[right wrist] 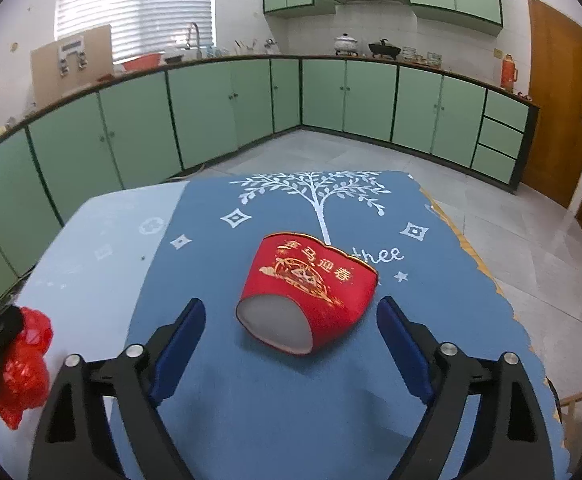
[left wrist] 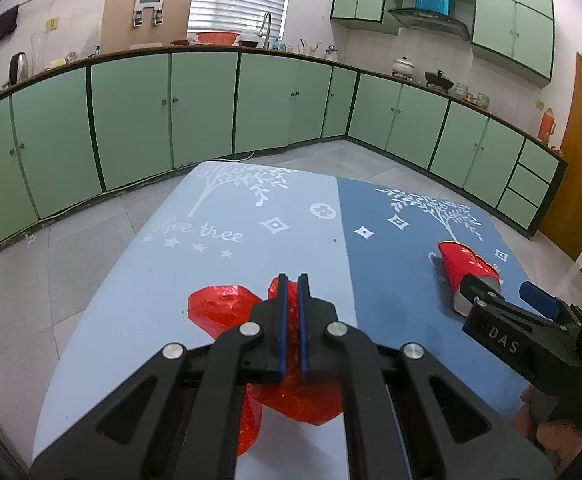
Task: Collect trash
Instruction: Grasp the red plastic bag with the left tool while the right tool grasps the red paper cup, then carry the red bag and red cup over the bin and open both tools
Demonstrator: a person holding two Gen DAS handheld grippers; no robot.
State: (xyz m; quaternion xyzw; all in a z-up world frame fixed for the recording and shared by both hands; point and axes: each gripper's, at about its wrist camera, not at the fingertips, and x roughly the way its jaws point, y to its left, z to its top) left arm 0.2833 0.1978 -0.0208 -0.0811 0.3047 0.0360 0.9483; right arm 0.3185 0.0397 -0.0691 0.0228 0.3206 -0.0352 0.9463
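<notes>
the left gripper [left wrist: 293, 280] is closed tight on the red plastic bag [left wrist: 219, 306], which lies on the table [left wrist: 251, 208] at about 6 o'clock. the right gripper [right wrist: 291, 312] stands wide open and empty. just beyond it, at 12 o'clock, the red paper cup [right wrist: 311, 284] lies on its side, not yet gripped. i judge the task is at its start: nothing is yet in the bag.

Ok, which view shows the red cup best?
The right wrist view: the cup lies on its side, centred and whole, print and base visible, just ahead of the open right gripper. The left wrist view shows it small, off to the right, partly hidden by that gripper's finger.
</notes>
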